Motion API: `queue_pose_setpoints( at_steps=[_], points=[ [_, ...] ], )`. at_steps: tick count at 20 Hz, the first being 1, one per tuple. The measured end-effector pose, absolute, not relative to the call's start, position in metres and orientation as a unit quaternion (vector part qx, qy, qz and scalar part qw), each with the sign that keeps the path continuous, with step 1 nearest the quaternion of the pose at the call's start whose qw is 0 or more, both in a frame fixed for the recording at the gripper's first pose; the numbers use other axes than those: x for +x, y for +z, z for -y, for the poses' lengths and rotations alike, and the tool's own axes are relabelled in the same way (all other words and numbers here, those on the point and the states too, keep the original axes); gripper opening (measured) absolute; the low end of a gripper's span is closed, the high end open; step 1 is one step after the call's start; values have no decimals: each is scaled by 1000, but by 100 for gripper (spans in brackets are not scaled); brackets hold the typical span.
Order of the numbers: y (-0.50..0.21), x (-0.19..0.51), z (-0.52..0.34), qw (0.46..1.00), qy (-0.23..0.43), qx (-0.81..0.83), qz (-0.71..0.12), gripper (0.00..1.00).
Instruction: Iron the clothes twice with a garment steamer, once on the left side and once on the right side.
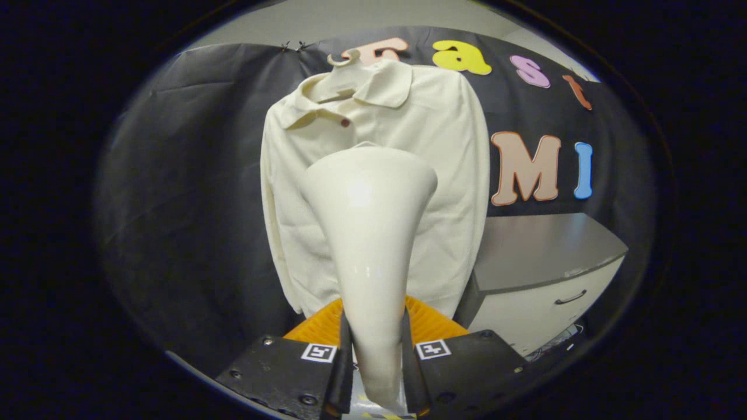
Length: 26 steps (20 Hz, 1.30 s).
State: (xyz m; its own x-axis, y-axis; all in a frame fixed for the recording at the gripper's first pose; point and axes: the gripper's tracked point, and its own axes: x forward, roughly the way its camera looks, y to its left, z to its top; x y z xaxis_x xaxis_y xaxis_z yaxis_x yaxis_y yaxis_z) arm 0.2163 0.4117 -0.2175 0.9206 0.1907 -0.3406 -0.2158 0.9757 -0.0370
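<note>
A cream collared shirt [443, 175] hangs on a hanger [344, 57] against the booth's black cloth wall, straight ahead of me. My gripper [373, 350] is shut on the white garment steamer [370, 233], with both fingers pressing on its narrow handle. The steamer's wide head rises between the fingers and covers the middle of the shirt's front. Whether the head touches the fabric cannot be told. The lower middle of the shirt is hidden behind the steamer.
A grey-topped white cabinet [543, 256] with a drawer handle [570, 298] stands to the right of the shirt, close to its hem. The black cloth wall [192, 192] spreads out to the left.
</note>
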Motion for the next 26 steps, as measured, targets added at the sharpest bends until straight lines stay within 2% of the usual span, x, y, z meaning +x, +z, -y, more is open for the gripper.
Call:
queue_pose_setpoints(
  at_steps=[7,11,26],
  points=[
    [-160,255,-400,987,97,11,-124,35],
    [-142,276,-393,987,88,15,-134,35],
    [-200,304,-390,981,27,-20,-189,35]
  ],
)
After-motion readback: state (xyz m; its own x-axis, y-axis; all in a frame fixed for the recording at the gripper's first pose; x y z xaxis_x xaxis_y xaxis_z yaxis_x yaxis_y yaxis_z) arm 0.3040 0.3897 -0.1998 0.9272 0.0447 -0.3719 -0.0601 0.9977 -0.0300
